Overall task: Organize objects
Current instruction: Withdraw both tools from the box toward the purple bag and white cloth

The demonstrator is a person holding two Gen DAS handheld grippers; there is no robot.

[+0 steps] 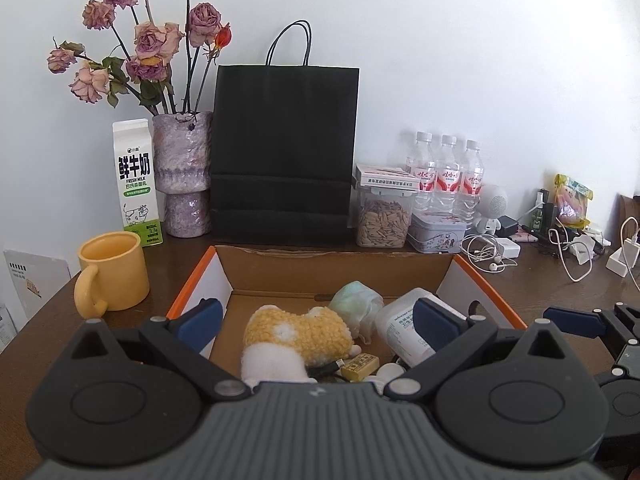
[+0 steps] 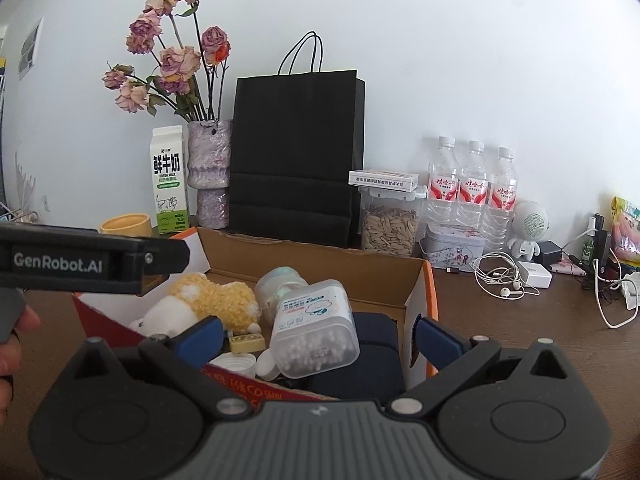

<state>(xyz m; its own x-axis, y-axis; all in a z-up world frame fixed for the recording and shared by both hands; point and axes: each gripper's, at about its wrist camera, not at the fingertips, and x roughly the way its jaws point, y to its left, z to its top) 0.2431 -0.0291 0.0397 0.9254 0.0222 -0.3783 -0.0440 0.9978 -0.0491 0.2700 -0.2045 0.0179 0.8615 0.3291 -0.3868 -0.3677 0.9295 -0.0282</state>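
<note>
An open cardboard box [image 1: 340, 264] with orange edges sits on the brown table. Inside lie a yellow-and-white plush toy [image 1: 296, 336], a rolled pale green cloth [image 1: 356, 300], a clear tub of cotton swabs [image 2: 314, 328], a small yellow block [image 1: 360, 366] and a dark blue pouch [image 2: 372, 356]. My left gripper [image 1: 318, 320] hangs open over the box's near side, nothing between its blue pads. My right gripper [image 2: 318, 338] is open above the box's right part, the swab tub between its fingers but untouched. In the right wrist view the box [image 2: 320, 264] and plush toy [image 2: 216, 300] show too.
Behind the box stand a black paper bag [image 1: 286, 152], a vase of dried roses [image 1: 184, 176], a milk carton [image 1: 136, 184], a yellow mug [image 1: 112, 272], a seed jar [image 1: 382, 216], a tin [image 1: 438, 232] and three water bottles [image 1: 448, 176]. Earphones and chargers [image 1: 496, 252] clutter the right. A hand [image 2: 12, 344] holds the left gripper.
</note>
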